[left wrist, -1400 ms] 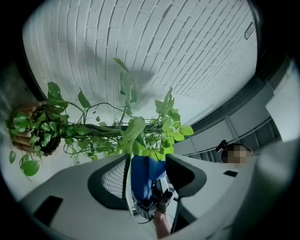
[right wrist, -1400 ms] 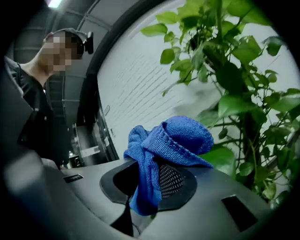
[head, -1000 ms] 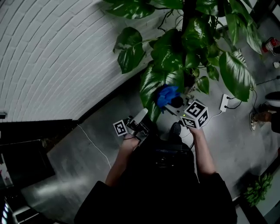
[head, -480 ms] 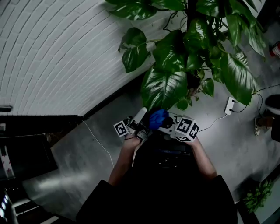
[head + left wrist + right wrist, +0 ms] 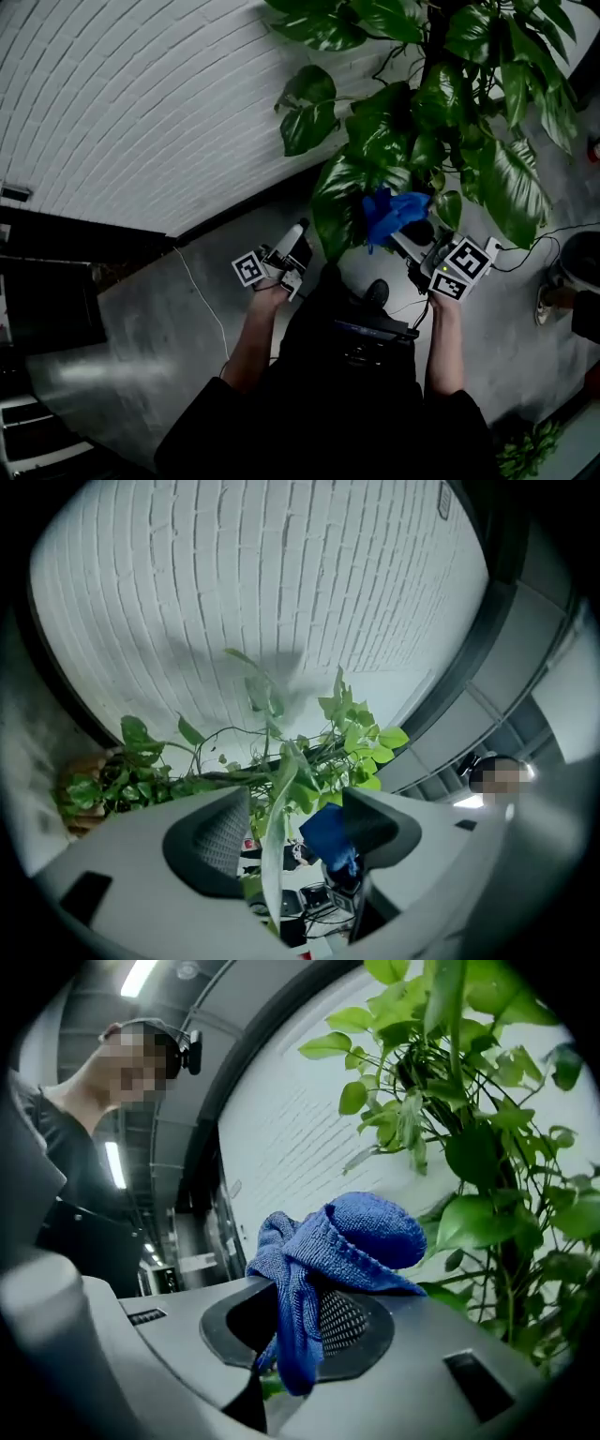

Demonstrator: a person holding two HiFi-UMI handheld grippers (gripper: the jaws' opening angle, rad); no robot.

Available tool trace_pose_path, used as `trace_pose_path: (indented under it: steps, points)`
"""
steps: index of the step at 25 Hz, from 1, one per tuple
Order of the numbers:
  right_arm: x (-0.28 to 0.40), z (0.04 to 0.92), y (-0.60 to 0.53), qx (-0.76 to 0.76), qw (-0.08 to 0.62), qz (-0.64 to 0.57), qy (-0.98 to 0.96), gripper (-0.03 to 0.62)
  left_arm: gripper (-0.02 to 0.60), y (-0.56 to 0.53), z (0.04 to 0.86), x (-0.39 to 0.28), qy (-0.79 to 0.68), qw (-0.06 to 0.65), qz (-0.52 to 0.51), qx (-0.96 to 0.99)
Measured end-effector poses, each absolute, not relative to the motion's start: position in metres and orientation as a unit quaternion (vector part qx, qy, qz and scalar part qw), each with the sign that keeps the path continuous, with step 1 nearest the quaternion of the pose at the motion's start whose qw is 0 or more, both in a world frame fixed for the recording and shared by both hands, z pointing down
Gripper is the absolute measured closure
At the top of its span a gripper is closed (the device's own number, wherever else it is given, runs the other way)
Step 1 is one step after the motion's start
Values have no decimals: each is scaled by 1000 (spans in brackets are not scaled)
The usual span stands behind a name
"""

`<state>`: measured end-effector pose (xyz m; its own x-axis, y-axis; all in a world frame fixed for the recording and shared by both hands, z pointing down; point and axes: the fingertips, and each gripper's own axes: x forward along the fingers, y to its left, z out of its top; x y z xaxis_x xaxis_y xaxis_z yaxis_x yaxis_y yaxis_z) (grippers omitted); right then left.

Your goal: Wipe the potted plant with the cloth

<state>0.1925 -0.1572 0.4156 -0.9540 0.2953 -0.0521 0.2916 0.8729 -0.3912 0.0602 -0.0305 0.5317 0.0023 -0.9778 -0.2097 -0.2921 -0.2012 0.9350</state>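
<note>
left gripper [image 5: 296, 238]: jaws apart, just been opening, plant leaf [image 5: 273, 846] between them
right gripper [image 5: 411, 236]: clamped on blue cloth [image 5: 394, 214], centre-right of frame
potted plant [image 5: 422, 122]: upper right, beside white brick wall [image 5: 141, 94]

Dim overall; ceiling strip lights [image 5: 141, 974] glare; fisheye edges warped w/ dark vignette.

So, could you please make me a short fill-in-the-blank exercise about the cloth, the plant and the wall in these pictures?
1. The right gripper is shut on a ___ cloth.
2. The wall behind the potted plant is made of white ___.
3. The leaves of the potted plant are ___ in colour.
Missing words: blue; bricks; green.
</note>
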Motion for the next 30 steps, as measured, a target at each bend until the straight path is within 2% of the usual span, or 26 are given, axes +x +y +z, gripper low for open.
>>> trace_pose_path:
  steps: [2, 4, 9, 13, 16, 21, 30]
  points:
    - [172, 419, -168, -130, 45, 164, -977, 488, 273, -40, 525, 54, -521, 346, -472, 621]
    - [147, 425, -170, -125, 76, 140, -979, 488, 245, -57, 519, 53, -516, 343, -455, 639]
    - [74, 427, -211, -34, 95, 136, -986, 488, 240, -89, 508, 49, -472, 348, -430, 686]
    - [21, 438, -233, 0, 129, 113, -985, 488, 384, -92, 499, 34, -402, 350, -498, 684]
    - [-4, 463, -213, -29, 169, 138, -976, 488, 407, -89, 494, 22, -363, 349, -548, 668]
    - [-10, 489, -176, -71, 203, 167, -962, 488, 387, -90, 492, 16, -323, 349, -578, 663]
    - [22, 490, -126, -132, 181, 182, -958, 488, 353, -90, 487, 23, -293, 353, -590, 664]
